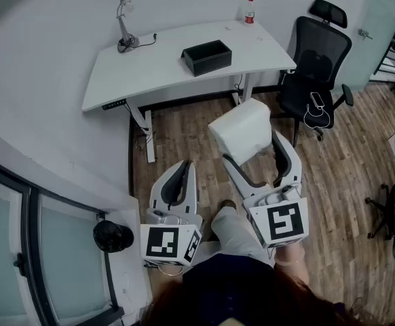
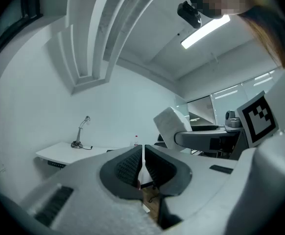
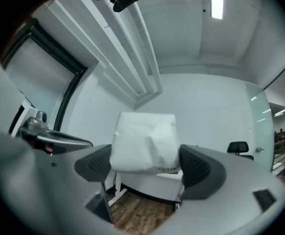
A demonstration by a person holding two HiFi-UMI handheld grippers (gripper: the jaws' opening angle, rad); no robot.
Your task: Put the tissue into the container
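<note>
Over by the window side, a dark round thing (image 1: 113, 236) sits on the low ledge; I can't tell what it is. On the white desk (image 1: 150, 70) a desk lamp (image 1: 125, 26) stands near the back left corner. The black container (image 1: 206, 57) rests open-topped on the right half, closer to the front edge than the back. A bottle with a red cap (image 1: 250, 10) is upright at the back edge near the right corner. The person stands on the wooden floor (image 1: 184, 138) in front of the desk, one light trouser leg (image 1: 237, 231) showing between the two tools. The left gripper (image 1: 186, 168) is held low with its jaws brought together and nothing between them; its own view shows the two dark pads meeting with only a thin line between. The right gripper (image 1: 250, 146) has its jaws spread wide around the tissue pack (image 1: 241, 129), a plump white packet pressed between the pads on both sides and tilted a little. So the pack is up in the air over the floor, just in front of the desk's front edge near its right end, and well apart from the container. Further right a black office chair (image 1: 316, 60) stands beside the desk's right end.
</note>
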